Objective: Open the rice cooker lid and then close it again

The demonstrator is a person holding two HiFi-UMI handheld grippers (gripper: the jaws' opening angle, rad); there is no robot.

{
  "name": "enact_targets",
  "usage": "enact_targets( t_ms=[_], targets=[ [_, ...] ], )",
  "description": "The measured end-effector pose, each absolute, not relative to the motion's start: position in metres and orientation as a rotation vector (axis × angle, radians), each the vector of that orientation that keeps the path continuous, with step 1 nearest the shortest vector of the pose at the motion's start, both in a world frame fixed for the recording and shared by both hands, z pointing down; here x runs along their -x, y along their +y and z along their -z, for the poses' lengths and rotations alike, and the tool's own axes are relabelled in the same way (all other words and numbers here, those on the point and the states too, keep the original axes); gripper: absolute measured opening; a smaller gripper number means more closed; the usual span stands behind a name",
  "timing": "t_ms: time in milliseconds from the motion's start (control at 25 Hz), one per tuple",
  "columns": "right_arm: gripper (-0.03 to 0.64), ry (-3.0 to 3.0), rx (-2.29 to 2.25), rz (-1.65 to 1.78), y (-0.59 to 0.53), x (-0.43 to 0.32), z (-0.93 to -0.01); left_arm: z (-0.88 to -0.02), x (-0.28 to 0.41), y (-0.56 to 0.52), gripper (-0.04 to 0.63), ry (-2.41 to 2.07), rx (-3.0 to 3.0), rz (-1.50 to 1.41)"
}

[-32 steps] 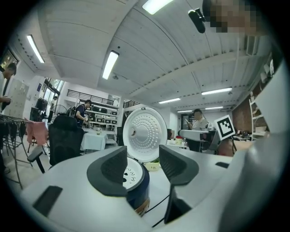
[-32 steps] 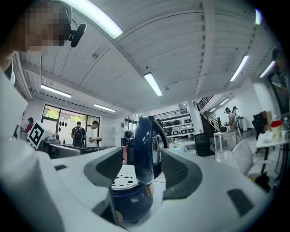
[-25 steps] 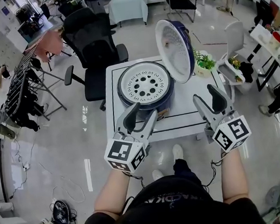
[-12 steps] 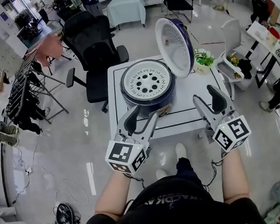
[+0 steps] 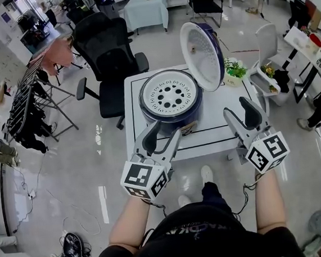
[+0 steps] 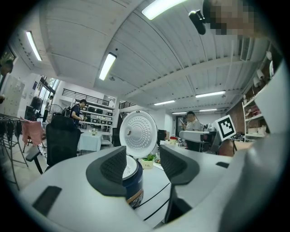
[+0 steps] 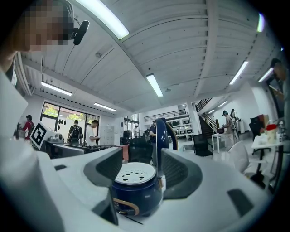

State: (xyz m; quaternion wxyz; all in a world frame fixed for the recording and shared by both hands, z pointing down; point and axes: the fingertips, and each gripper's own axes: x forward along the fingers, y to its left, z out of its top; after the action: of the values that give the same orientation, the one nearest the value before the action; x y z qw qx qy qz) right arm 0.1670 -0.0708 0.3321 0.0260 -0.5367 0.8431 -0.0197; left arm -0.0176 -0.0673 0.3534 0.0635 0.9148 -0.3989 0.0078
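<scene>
A navy rice cooker (image 5: 170, 98) stands on a white table (image 5: 217, 133). Its white perforated inner plate faces up, and its lid (image 5: 201, 56) stands open and upright at the right rear. My left gripper (image 5: 161, 135) hovers at the table's front edge, just short of the cooker, open and empty. My right gripper (image 5: 240, 113) is over the table's front right, also open and empty. In the left gripper view the cooker (image 6: 132, 183) and lid (image 6: 138, 133) show beyond the left gripper (image 6: 142, 164). In the right gripper view the cooker (image 7: 136, 190) fills the gap of the right gripper (image 7: 145, 171).
A black office chair (image 5: 108, 51) stands behind the table. A small potted plant (image 5: 234, 70) sits at the table's right edge, with a white chair (image 5: 268, 47) beyond it. A clothes rack (image 5: 28, 104) is at the left. People stand in the background.
</scene>
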Motion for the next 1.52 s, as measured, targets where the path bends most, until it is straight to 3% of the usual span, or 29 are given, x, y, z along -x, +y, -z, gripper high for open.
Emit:
enact_targets(
  t_ms=[1520],
  targets=[
    [0.25,2.645,1.622,0.012,-0.224,-0.245,-0.317,-0.34,-0.035,-0.174,0.221,-1.392,-2.701,-0.005]
  ],
)
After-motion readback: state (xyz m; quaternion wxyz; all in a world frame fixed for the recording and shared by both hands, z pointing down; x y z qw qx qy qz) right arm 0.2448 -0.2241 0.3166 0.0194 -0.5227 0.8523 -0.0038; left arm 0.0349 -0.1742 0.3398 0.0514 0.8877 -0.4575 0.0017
